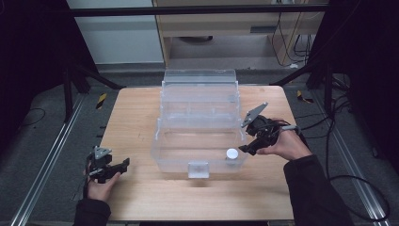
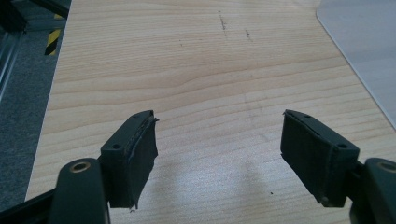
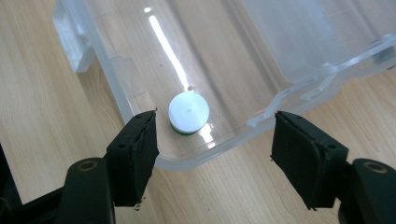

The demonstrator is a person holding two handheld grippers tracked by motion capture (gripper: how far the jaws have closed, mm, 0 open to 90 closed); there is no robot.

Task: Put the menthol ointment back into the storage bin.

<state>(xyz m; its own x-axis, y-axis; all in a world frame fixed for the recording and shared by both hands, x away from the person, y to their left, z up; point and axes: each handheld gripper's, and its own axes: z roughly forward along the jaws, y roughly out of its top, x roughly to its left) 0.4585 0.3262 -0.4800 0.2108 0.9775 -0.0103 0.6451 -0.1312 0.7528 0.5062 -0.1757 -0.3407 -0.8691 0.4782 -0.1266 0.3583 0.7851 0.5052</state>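
Observation:
A clear plastic box (image 1: 162,155) with its lid raised stands in the middle of the wooden table (image 1: 141,197). A small white round cap with a green base (image 1: 231,154) (image 3: 188,112) lies inside the box near its front right corner. My right gripper (image 1: 246,149) (image 3: 214,154) hovers just above that corner of the box (image 3: 187,163), open, with nothing between its pads. My left gripper (image 1: 121,165) (image 2: 218,158) rests low over the table's front left, open and empty.
The box's open lid (image 1: 199,77) stands up at the back. A clear latch (image 1: 198,169) juts from the box's front wall. Black frame posts (image 1: 70,89) flank the table, and cables (image 1: 348,179) trail on the floor at the right.

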